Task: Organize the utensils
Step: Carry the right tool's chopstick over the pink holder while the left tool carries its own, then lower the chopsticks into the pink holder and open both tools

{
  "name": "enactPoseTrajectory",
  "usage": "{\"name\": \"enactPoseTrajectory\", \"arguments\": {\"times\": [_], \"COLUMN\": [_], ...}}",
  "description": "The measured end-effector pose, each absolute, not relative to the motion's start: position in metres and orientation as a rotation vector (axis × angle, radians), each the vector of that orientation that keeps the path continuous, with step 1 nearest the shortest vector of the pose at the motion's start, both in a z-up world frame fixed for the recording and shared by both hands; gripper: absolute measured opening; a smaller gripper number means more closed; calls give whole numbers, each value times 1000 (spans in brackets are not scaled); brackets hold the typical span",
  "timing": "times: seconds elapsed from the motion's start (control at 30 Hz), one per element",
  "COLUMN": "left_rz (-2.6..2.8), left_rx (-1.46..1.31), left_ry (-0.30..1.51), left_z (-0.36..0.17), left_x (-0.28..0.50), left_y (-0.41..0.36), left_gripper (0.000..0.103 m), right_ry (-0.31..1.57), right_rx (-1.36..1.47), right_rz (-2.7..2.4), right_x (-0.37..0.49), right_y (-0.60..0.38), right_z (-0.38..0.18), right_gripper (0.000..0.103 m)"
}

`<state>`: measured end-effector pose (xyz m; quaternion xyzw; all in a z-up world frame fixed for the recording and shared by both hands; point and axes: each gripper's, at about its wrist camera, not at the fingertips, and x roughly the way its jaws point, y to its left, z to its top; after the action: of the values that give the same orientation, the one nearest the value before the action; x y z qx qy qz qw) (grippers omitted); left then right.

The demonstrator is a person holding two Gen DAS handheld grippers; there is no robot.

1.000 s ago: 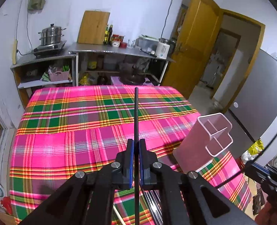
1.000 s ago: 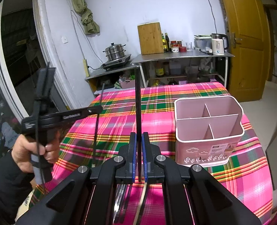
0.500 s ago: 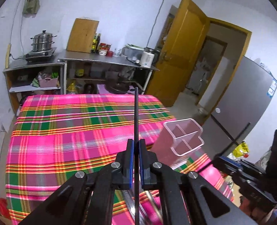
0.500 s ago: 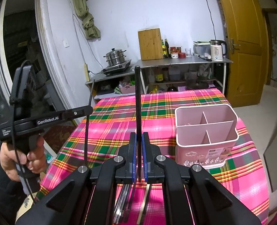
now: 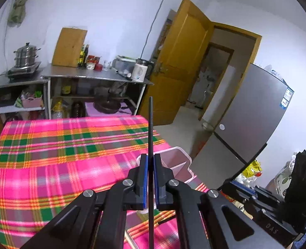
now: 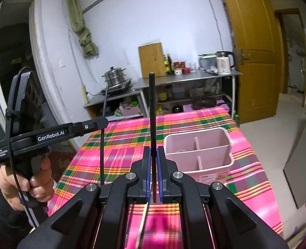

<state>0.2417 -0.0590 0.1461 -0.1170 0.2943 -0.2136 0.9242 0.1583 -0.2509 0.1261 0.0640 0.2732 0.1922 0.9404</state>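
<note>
My left gripper [image 5: 150, 161] is shut on a thin black chopstick [image 5: 150, 128] that stands upright between its blue pads. It also shows in the right wrist view [image 6: 103, 122], held up at the left. My right gripper [image 6: 153, 155] is shut on a thicker black utensil handle [image 6: 152, 112], upright. The pink divided utensil holder [image 6: 198, 151] stands on the plaid tablecloth just right of my right gripper. In the left wrist view the holder [image 5: 173, 161] sits right behind my fingertips, partly hidden.
The pink-green plaid table [image 6: 121, 145] spreads ahead. More utensils [image 6: 142, 224] lie under my right gripper. A steel counter [image 6: 186, 76] with pots, bottles and a kettle stands behind. A yellow door [image 5: 179, 62] and a grey fridge [image 5: 254, 114] are at the right.
My left gripper has risen and swung right with its chopstick, so the holder now sits behind its fingertips. My right gripper has lifted slightly with its utensil.
</note>
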Motion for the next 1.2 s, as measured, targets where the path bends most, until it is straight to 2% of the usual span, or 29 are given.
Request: {"name": "enactPoseTrajectory", "arguments": {"times": [0.4, 0.8, 1.2], "left_rz": [-444, -443, -443], "left_rx": [-199, -212, -210], "left_ry": [515, 464, 448], "left_z": [164, 146, 127], "left_x": [302, 343, 345], "left_y": [-113, -120, -120], "left_gripper": [5, 5, 5], "right_ry": [524, 517, 486], "right_rx": [169, 192, 198], "right_rz": [336, 323, 323], "right_x": [191, 227, 233], "right_y": [-287, -294, -295], "right_z": [143, 144, 152], "right_gripper": [6, 6, 6]}}
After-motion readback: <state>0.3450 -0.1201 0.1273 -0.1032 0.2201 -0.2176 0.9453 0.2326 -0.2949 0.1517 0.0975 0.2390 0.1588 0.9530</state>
